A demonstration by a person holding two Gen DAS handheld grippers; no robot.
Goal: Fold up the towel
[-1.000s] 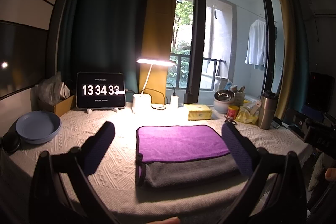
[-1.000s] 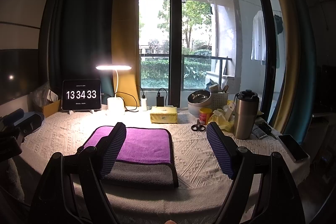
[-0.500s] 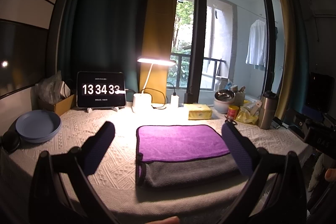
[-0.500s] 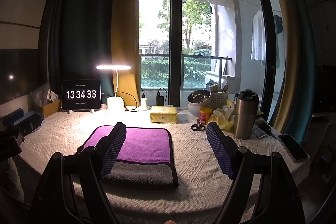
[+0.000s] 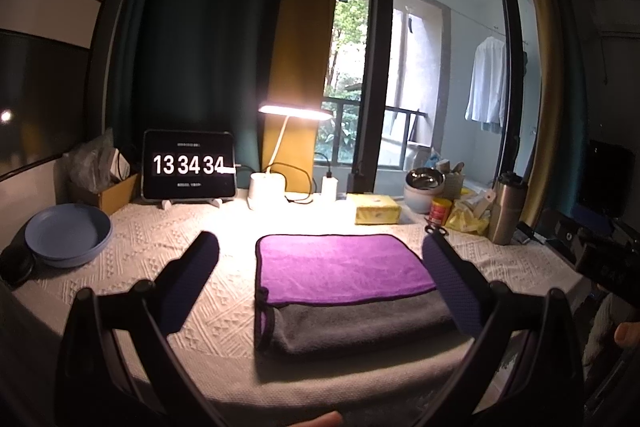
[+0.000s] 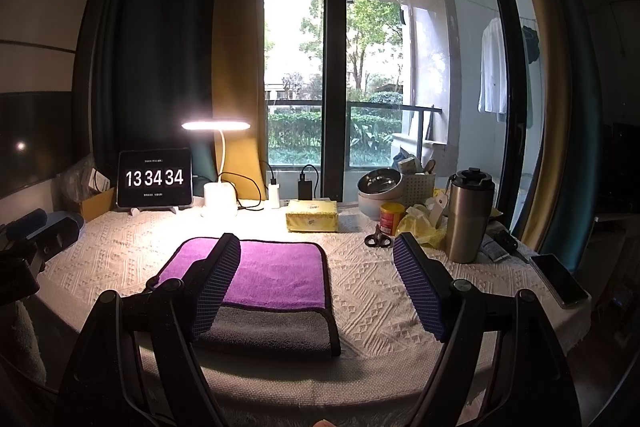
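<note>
tablet clock [image 5: 188,165] advanced from 13 34 33 to 13 34 34

Towel [image 5: 344,283] flat on table [image 5: 168,227], centre, near front edge, folded layer on top toward back. Behind it: lamp [image 5: 268,187]; clock tablet [image 5: 189,165] left of lamp; tissue pack [image 5: 377,213] right. I see bowl [image 5: 66,235] far left; tumbler [image 6: 468,221] right; scissors [image 6: 378,239] before can [image 6: 391,219]; phone [image 6: 558,279] at right edge.
</note>
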